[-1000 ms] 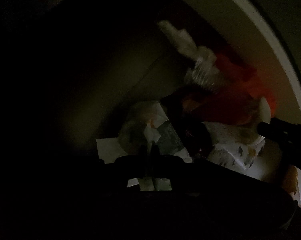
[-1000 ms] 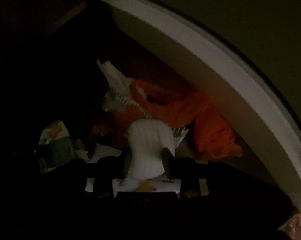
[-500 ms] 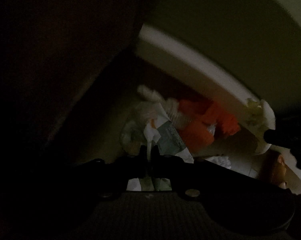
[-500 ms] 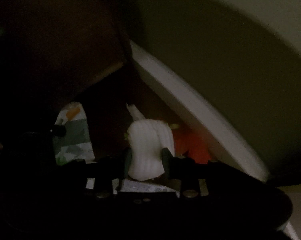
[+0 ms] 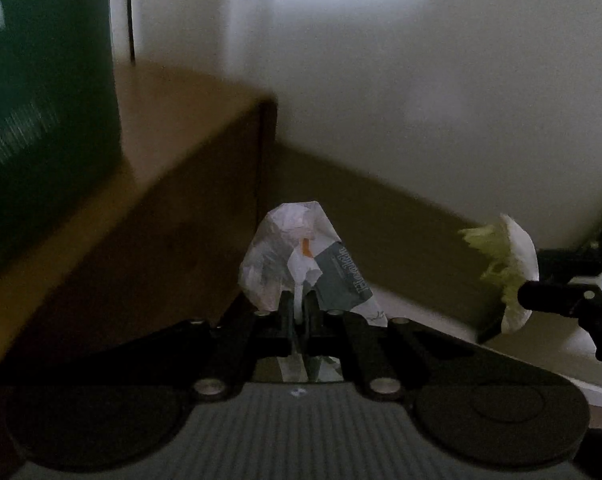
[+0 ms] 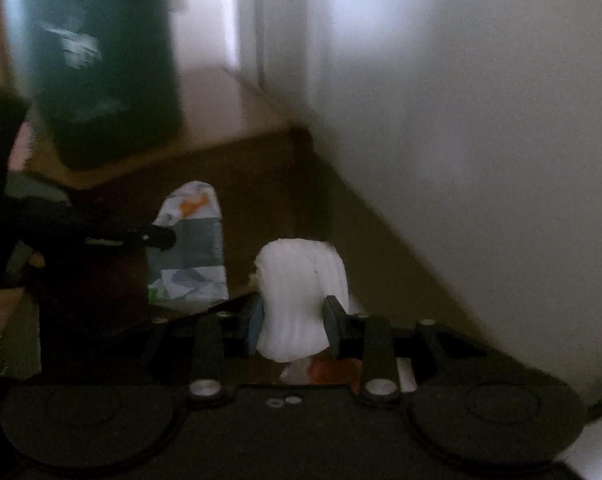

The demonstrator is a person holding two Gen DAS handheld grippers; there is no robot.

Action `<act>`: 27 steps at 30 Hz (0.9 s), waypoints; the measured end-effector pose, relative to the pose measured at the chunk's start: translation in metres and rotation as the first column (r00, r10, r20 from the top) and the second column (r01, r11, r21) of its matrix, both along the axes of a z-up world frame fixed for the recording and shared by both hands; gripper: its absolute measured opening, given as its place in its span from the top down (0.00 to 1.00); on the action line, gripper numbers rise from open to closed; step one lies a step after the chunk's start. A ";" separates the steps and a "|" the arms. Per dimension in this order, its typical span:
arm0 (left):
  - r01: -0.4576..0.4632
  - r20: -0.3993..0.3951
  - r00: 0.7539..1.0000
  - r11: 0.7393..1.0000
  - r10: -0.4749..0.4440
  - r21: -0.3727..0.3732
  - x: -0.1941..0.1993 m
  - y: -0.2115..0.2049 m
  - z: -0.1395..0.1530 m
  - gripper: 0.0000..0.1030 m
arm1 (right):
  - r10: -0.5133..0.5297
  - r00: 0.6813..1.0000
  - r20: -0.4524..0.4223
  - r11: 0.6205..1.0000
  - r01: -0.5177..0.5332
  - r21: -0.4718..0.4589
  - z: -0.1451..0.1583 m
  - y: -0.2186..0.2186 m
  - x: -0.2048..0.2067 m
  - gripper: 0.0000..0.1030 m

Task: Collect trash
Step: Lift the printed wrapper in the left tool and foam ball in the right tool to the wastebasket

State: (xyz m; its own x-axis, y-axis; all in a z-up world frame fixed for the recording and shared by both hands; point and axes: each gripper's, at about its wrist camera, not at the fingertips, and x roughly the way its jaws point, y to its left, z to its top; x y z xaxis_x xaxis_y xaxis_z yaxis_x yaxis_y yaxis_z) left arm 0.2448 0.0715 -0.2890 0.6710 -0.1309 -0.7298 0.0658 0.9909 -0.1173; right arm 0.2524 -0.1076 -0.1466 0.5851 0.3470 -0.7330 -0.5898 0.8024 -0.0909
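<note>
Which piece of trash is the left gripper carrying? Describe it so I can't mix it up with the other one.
Start from the dark green bin by the pale wall. In front of it, the left gripper pinches a crumpled paper wrapper, white with a grey printed panel and an orange smear. The right gripper holds a plain white ribbed piece, with no print.

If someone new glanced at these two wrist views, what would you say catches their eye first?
Probably the two pieces of trash held up front: the left gripper pinches a crumpled printed wrapper, and the right gripper clamps a white ribbed paper cup with greenish scraps inside. Behind them, a dark green bin stands upper left on the floor, beside a pale wall.
</note>
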 end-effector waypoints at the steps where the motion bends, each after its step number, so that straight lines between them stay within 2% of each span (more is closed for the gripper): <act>1: 0.006 0.026 1.000 1.000 -0.006 -0.001 -0.005 0.003 0.013 0.96 | 0.019 0.999 0.027 1.000 -0.019 -0.001 0.015 0.003 -0.006 0.70; 6: 0.017 0.165 0.986 1.000 -0.019 0.011 -0.036 0.005 0.081 0.96 | 0.098 0.981 0.169 0.995 -0.099 0.002 0.090 0.020 -0.028 0.70; 12: -0.012 0.281 0.960 1.000 0.007 0.017 -0.064 0.024 0.154 0.96 | 0.154 0.943 0.294 0.984 -0.174 0.043 0.161 0.043 -0.044 0.70; 17: -0.067 0.369 0.928 0.996 0.043 0.053 -0.086 0.049 0.219 0.96 | 0.181 0.912 0.368 0.970 -0.228 0.088 0.208 0.069 -0.055 0.70; 22: -0.142 0.420 0.902 0.987 0.101 0.069 -0.102 0.077 0.277 0.95 | 0.209 0.879 0.429 0.949 -0.287 0.127 0.246 0.105 -0.052 0.70; 27: -0.206 0.459 0.877 0.974 0.140 0.097 -0.099 0.103 0.318 0.95 | 0.210 0.863 0.459 0.932 -0.319 0.172 0.274 0.134 -0.044 0.70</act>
State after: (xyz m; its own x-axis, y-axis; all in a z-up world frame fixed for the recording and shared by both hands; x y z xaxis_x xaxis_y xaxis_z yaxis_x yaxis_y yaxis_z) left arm 0.1456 0.1741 0.0291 0.9319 0.0978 -0.3493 -0.0960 0.9951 0.0225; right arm 0.2086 0.0268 0.1275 0.6818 0.6624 -0.3105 -0.7290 0.6507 -0.2125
